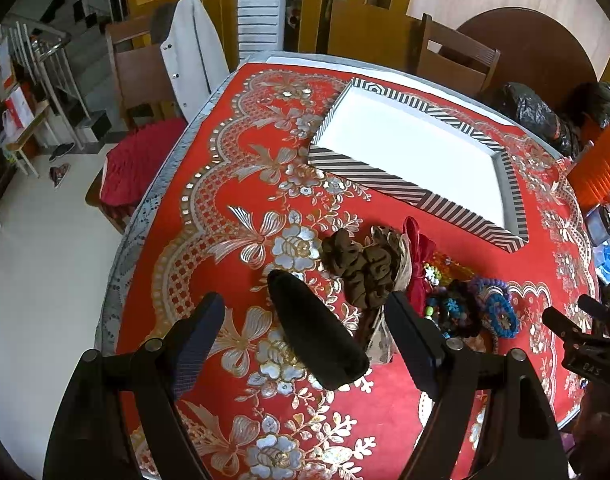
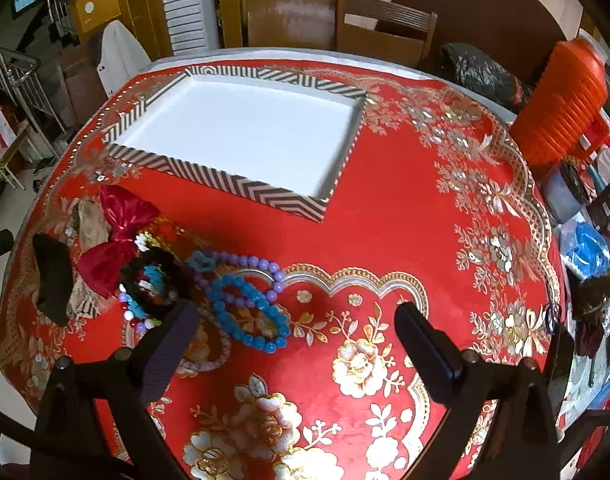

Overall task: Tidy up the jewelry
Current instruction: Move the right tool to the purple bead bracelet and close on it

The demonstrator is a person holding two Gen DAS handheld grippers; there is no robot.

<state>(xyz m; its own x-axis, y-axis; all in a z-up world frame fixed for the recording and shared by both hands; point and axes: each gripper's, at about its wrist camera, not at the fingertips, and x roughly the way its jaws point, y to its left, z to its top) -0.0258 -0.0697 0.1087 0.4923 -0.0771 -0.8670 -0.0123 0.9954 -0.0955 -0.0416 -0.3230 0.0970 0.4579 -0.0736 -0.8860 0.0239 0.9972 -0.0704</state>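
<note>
We are holding the left gripper (image 1: 305, 332) over the near-left part of the bench (image 1: 233, 184), its jaws spread wide and gripping nothing; a black oblong object (image 1: 317, 332) is lying on the red cloth between them. Just beyond, a brown scrunchie (image 1: 361, 268) is sitting beside a red bow (image 2: 113, 248) and a heap of bead bracelets (image 2: 245, 300). We are keeping the right gripper (image 2: 297, 328) above bare cloth to the right of that heap, jaws equally wide and empty, the left finger (image 2: 173, 344) hanging just over the heap's edge. The striped tray (image 2: 209, 176) is lying farther back, white inside and holding nothing, with open cloth between it and the jewelry. The bench edge is curving away on the left; on the right, an orange container (image 2: 561, 104) is crowding the rim.
</note>
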